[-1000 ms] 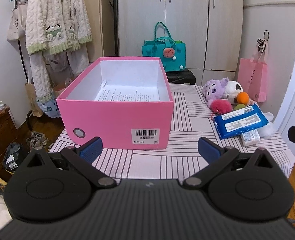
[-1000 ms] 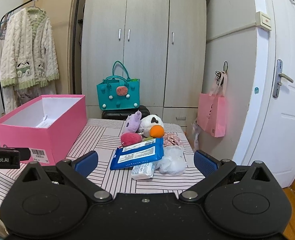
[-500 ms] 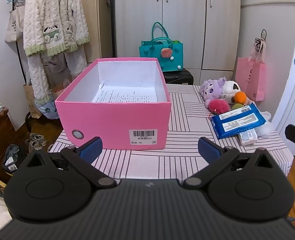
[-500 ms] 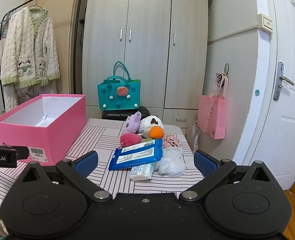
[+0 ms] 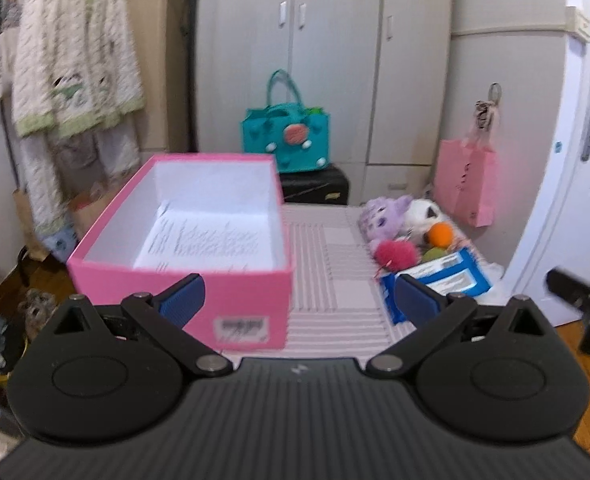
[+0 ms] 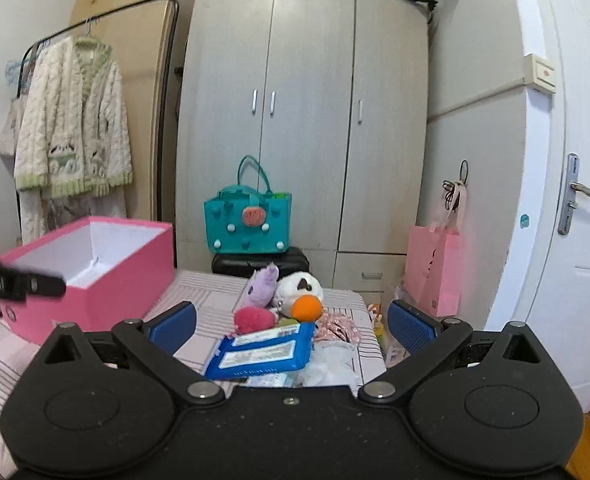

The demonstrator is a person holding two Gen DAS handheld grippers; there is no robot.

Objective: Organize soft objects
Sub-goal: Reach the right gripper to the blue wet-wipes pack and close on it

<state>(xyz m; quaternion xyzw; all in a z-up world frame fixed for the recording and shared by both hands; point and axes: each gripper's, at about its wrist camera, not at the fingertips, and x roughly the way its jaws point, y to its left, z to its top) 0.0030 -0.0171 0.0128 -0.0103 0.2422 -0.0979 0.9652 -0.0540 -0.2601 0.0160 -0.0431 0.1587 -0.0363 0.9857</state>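
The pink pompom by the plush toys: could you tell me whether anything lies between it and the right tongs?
Yes. The blue wipes pack lies on the table directly between the open right tongs and the pink pompom; the tongs would have to reach over it.

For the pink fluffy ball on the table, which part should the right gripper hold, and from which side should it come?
Probably grip the pink fluffy ball across its round middle, coming from above and the front-left. The purple plush sits just behind it and the blue wipes pack lies in front to the right, so those sides look crowded. The right gripper is open.
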